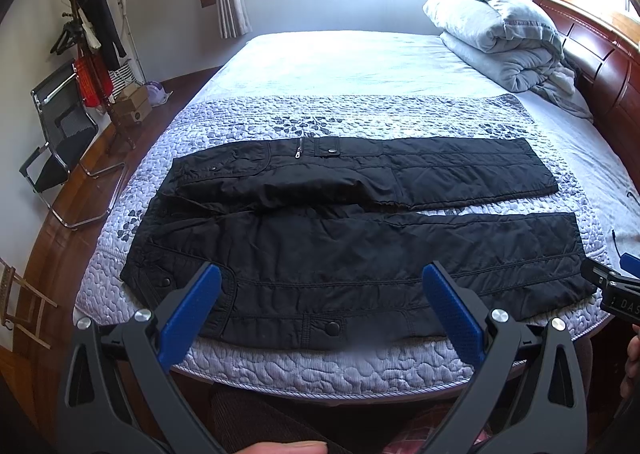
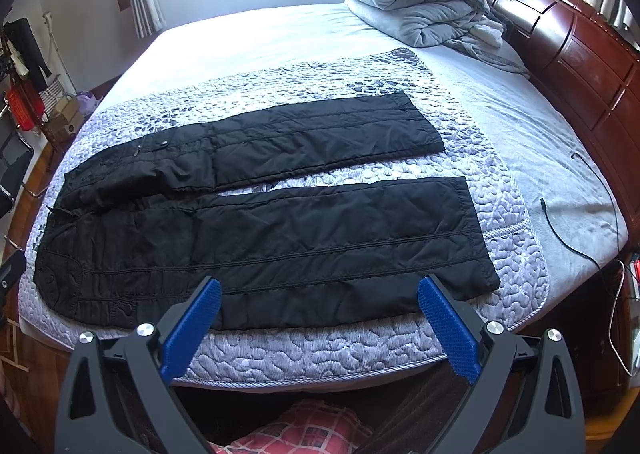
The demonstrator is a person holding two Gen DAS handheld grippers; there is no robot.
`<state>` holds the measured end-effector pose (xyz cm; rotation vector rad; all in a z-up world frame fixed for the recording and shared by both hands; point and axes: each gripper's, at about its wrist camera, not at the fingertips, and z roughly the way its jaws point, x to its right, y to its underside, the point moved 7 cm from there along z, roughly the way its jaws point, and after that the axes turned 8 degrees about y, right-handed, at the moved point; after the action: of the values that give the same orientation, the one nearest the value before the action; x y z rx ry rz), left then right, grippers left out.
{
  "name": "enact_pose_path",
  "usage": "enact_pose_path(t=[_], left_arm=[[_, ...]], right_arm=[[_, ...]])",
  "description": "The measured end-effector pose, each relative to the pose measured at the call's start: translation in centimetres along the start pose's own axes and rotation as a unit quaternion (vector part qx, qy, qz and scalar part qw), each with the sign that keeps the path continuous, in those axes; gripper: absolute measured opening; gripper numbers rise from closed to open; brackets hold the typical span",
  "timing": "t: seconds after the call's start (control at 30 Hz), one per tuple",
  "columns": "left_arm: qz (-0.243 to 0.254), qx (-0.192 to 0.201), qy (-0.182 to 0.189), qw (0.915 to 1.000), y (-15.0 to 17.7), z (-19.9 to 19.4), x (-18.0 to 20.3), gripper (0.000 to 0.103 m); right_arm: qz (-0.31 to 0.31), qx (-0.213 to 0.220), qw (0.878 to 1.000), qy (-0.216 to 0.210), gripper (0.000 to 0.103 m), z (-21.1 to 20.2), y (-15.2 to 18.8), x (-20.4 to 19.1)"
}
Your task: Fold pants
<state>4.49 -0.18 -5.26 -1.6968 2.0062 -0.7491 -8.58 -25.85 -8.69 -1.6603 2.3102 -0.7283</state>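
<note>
Left wrist view: black quilted pants (image 1: pixel 352 250) are laid flat across a lavender pebble-quilted coverlet (image 1: pixel 360 110) on a bed with a pale sheet (image 1: pixel 340 58), waistband toward the left, both legs stretched toward the right and lying side by side with a narrow strip of coverlet showing between them. Snap-buttoned pocket flaps and a small silver zipper pull (image 1: pixel 298 152) are seen on the garment. Left tongs (image 1: pixel 320 286), black-framed with blue textured pads, are held wide apart and empty above the near edge of the bed, clear of the fabric. A tip of the right tongs (image 1: pixel 612 286) is seen at the right margin. A folded grey duvet (image 1: pixel 496 30) is stacked at the far right beside a reddish wooden headboard (image 1: pixel 600 54). A wooden coat stand hung with clothes (image 1: pixel 88 38) and a black chrome-framed chair (image 1: pixel 60 142) are placed on the wooden floor at left. Right wrist view: right tongs (image 2: pixel 320 294) are likewise spread wide and empty, over the near leg's lower part without touching it. A thin black cable (image 2: pixel 560 222) is trailed across the sheet at right. Red plaid fabric (image 2: pixel 304 430) is visible below the bed edge.
</note>
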Motion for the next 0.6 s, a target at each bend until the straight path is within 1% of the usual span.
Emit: enact_pose_path(t=[0.6], left_arm=[[0.005,0.001,-0.001,1.0000,-0.50,0.04,0.35,0.100]], right_arm=[[0.001,-0.001,1.000,0.000,0.099,0.01,0.01,0.08]])
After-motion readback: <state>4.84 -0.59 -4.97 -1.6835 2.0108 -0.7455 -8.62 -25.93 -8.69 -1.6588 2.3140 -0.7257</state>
